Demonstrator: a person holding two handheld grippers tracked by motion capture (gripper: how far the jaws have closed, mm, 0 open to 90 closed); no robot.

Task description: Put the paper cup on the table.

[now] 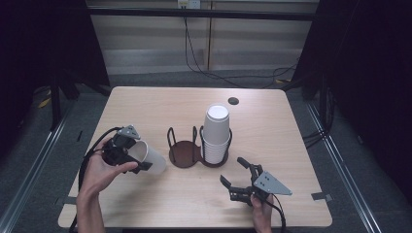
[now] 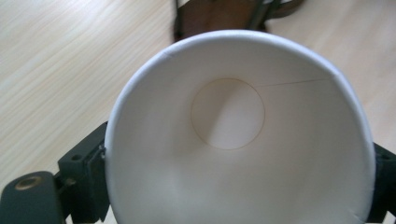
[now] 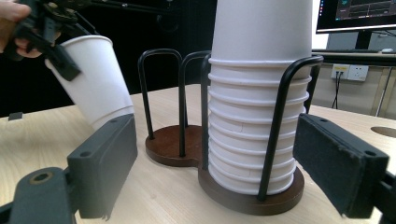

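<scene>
The left claw (image 1: 141, 158) holds a single white paper cup (image 1: 149, 156) by its rim, one jaw on each side of the open mouth as the left gripper view shows; the cup hangs tilted, its base pointing toward the empty ring of the cup holder (image 1: 184, 154), raised off the desk (image 1: 145, 104) in the right gripper view; the other ring of the same dark wooden holder carries the cup stack (image 1: 215, 133), upright inside its black wire hoops.

The right claw (image 1: 238, 175) rests wide and empty near the front of the desk, its jaws aimed at the stack.

The cup looks very light and thin-walled; it should buckle easily if squeezed hard, and the rolled rim is its stiffest part, so a grip there seems sound; the smooth paper may slip if the pinch is too gentle. The mouth in the left gripper view appears a little out of round, which suggests the wall is already giving slightly. To seat it in the free ring, the cup would likely need to be turned upright and lowered between the hoops without catching them.
</scene>
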